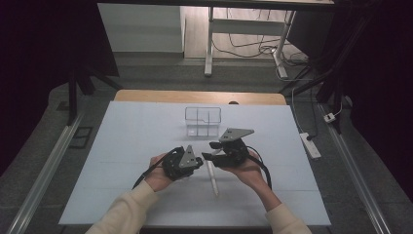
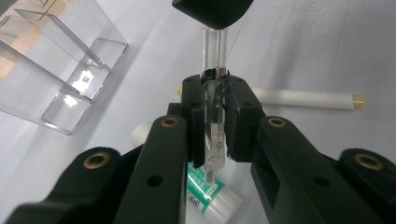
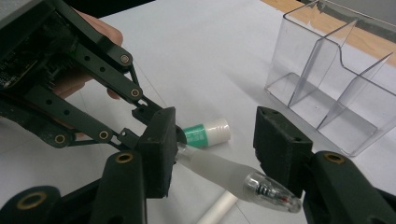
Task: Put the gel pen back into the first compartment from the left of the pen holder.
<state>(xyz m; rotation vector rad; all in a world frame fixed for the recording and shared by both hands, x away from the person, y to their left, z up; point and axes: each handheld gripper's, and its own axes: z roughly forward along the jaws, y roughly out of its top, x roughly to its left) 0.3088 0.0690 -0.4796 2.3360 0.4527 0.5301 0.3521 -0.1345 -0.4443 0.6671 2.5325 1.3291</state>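
A clear plastic pen (image 3: 233,176) with a frosted barrel and a see-through rounded end showing a small spring is held above the worktop (image 1: 136,141). The left gripper (image 2: 215,116) clamps its lower part, and its free end lies between the right gripper's (image 3: 210,140) jaws.

Your left hand-held gripper (image 1: 195,163) and right hand-held gripper (image 1: 208,150) meet over the middle of the table (image 1: 126,146), with a pen (image 3: 233,175) between them. Behind them stands the divided organizer (image 1: 203,121). Below them a tube (image 1: 213,179) and a small bottle (image 3: 208,133) lie on the table.
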